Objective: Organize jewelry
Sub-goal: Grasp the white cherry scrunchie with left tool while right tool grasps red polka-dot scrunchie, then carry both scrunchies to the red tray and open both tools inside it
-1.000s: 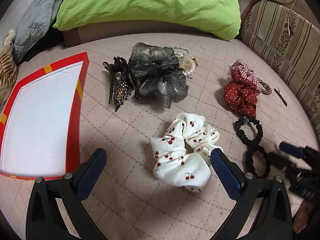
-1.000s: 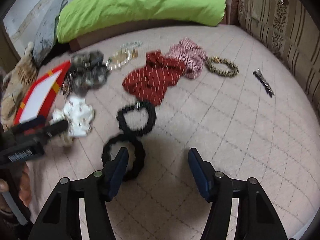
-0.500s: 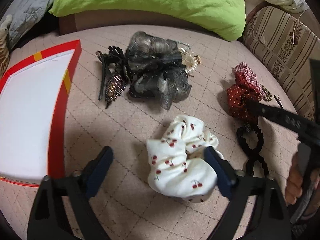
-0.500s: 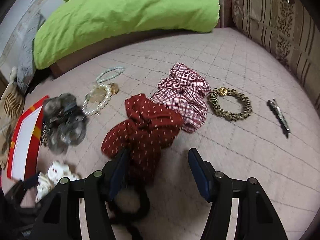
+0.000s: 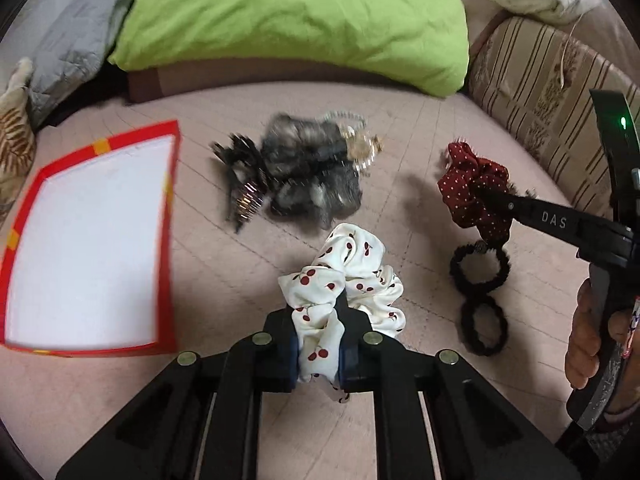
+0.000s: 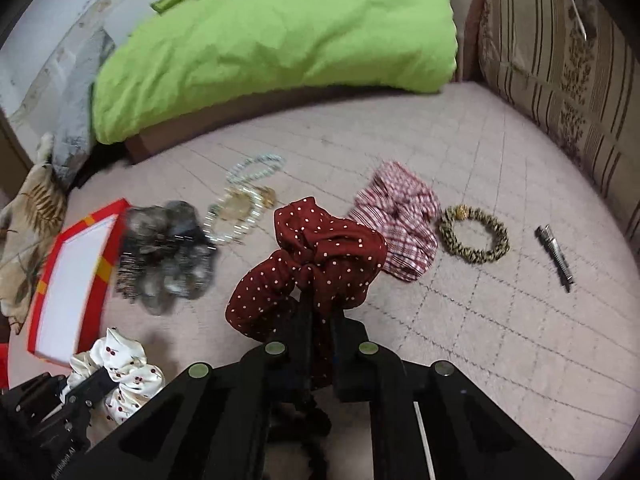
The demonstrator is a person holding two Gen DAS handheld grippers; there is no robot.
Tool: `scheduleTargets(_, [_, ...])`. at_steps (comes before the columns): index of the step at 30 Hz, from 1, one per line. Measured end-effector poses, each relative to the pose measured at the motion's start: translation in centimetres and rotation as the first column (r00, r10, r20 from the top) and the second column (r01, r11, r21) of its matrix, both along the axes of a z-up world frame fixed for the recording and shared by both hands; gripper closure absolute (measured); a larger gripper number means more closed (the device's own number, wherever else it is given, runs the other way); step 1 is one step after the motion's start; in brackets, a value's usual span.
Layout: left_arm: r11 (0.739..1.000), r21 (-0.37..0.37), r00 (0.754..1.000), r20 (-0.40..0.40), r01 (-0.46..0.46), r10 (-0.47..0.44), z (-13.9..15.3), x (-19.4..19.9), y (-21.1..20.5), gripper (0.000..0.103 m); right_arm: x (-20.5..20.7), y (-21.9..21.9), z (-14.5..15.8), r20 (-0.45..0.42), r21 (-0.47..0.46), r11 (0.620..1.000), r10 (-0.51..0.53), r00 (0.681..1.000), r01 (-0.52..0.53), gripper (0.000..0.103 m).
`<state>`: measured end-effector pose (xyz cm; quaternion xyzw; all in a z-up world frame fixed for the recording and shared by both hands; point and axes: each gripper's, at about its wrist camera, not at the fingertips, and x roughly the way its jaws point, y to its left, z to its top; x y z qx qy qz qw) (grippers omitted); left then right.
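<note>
My left gripper is shut on the white cherry-print scrunchie, which also shows in the right wrist view. My right gripper is shut on the dark red dotted scrunchie, seen in the left wrist view at the right with the gripper's finger across it. The red-rimmed white box lid lies at the left, open side up, also in the right wrist view.
On the quilted pink cover lie a grey scrunchie with dark hair clips, pearl and bead bracelets, a checked scrunchie, a leopard hair tie, a black clip, two black ties. Green pillow behind.
Both grippers went from open to shut: the left closed on the cherry scrunchie, the right moved forward and closed on the red dotted scrunchie.
</note>
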<state>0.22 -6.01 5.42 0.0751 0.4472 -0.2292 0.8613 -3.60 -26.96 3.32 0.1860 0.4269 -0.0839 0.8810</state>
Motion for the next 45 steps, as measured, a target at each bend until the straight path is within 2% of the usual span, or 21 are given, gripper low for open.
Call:
scheduleTargets(4, [0.999, -0.039, 0.999, 0.031, -0.035, 0.036, 2.8, -0.4, 3.6, 0.090, -0.6, 2.1, 2.9, 0.051, -0.026, 0.999, 0.030, 0.998, -0.029, 0.095])
scheduleTargets(7, [0.995, -0.056, 0.996, 0.040, -0.081, 0.083, 4.2, 0.2, 6.6, 0.090, -0.3, 4.7, 5.2, 0.082, -0.037, 0.996, 0.090, 0.993, -0.087, 0.095])
scheduleTargets(14, [0.975, -0.032, 0.971, 0.088, -0.222, 0.224, 6.4, 3.9, 14.1, 0.090, 2.8, 10.5, 7.1, 0.101, 0.032, 0.976, 0.211, 0.972, -0.215, 0.095])
scheduleTargets(18, [0.960, -0.016, 0.955, 0.098, -0.278, 0.279, 6.7, 6.9, 17.5, 0.090, 5.5, 14.5, 7.5, 0.106, 0.062, 0.956, 0.280, 0.954, -0.288, 0.095])
scheduleTargets(21, [0.952, 0.012, 0.946, 0.108, -0.307, 0.304, 6.3, 9.9, 19.5, 0.090, 7.7, 17.6, 7.4, 0.103, 0.022, 0.946, 0.319, 0.942, -0.323, 0.095])
scheduleTargets(28, [0.929, 0.075, 0.930, 0.097, -0.362, 0.355, 4.0, 17.0, 22.6, 0.088, 14.9, 23.6, 5.3, 0.046, 0.005, 0.921, 0.390, 0.920, -0.391, 0.095])
scheduleTargets(31, [0.914, 0.096, 0.917, 0.097, -0.395, 0.386, 2.7, 20.0, 23.7, 0.085, 17.7, 24.8, 3.8, 0.014, 0.008, 0.920, 0.391, 0.920, -0.391, 0.095])
scheduleTargets(33, [0.903, 0.105, 0.908, 0.106, -0.416, 0.406, 2.0, 21.4, 24.2, 0.078, 19.4, 25.3, 2.7, -0.005, 0.001, 0.922, 0.388, 0.922, -0.388, 0.095])
scheduleTargets(35, [0.897, 0.107, 0.902, 0.106, -0.430, 0.419, 1.4, 22.7, 24.6, 0.065, 21.0, 25.8, 1.7, -0.021, -0.020, 0.922, 0.386, 0.922, -0.386, 0.095])
scheduleTargets(38, [0.894, 0.109, 0.898, 0.115, -0.435, 0.424, 0.8, 23.7, 24.9, 0.054, 22.7, 26.0, 0.4, -0.039, -0.034, 0.927, 0.373, 0.927, -0.374, 0.095])
scheduleTargets(41, [0.894, 0.106, 0.898, 0.116, -0.436, 0.424, 0.3, 24.2, 25.0, 0.037, 23.5, 25.9, -0.4, -0.044, -0.061, 0.929, 0.364, 0.930, -0.366, 0.092])
scheduleTargets(43, [0.892, 0.106, 0.896, 0.120, -0.440, 0.428, 0.2, 24.2, 25.1, 0.036, 23.7, 26.0, -0.6, -0.039, -0.099, 0.929, 0.355, 0.934, -0.357, 0.080])
scheduleTargets(45, [0.890, 0.106, 0.894, 0.116, -0.444, 0.433, 0.2, 23.9, 25.2, 0.034, 23.8, 26.1, -0.6, -0.032, -0.124, 0.924, 0.360, 0.933, -0.361, 0.054])
